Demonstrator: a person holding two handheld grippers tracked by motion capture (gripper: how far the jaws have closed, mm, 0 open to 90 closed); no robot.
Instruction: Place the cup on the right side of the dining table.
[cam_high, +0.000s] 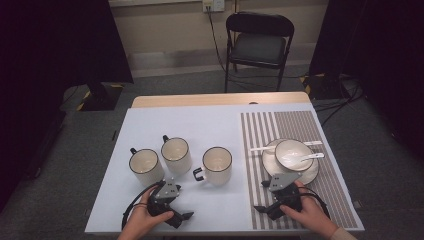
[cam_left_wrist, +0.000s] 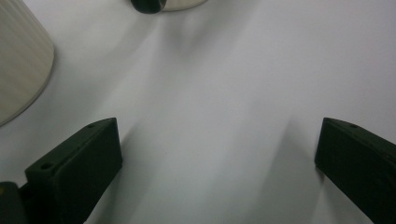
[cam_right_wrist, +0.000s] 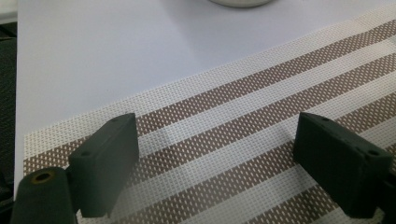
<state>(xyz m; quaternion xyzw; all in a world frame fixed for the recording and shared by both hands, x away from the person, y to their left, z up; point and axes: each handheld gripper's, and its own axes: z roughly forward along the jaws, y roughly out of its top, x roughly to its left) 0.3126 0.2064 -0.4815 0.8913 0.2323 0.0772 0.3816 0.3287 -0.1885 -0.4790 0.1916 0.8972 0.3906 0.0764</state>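
The left mug (cam_high: 146, 166), cream with a dark rim, is standing upright on the white desk (cam_high: 210, 125), nearest of three to the left tool (cam_high: 170, 192). In the left gripper view its ribbed wall (cam_left_wrist: 21, 60) is showing at the upper left, apart from the jaws. The middle mug (cam_high: 176, 154) is sitting just beside it and a little farther back, and the right mug (cam_high: 217, 165) is standing near them with its handle pointing toward the left mug.

The left tool is resting low over the desk just in front of the left mug, held in the person's left hand (cam_high: 145, 220). Its jaws are standing wide apart, released, with only bare desk surface between them.

The right tool (cam_high: 280, 185) is sitting over the striped placemat (cam_high: 300, 125), held in the person's right hand (cam_high: 312, 215). Its jaws are also spread wide, gripping nothing, with the brown and white weave (cam_right_wrist: 224, 126) lying between them.

Just beyond the right tool a white plate (cam_high: 310, 175) is lying on the placemat, carrying a bowl (cam_high: 294, 154). One white spoon (cam_high: 305, 158) is lying in the bowl, its handle reaching over the right rim, and another spoon (cam_high: 260, 149) is lying across the plate's far side.

Behind the desk a black folding chair (cam_high: 259, 42) is standing on the grey floor.
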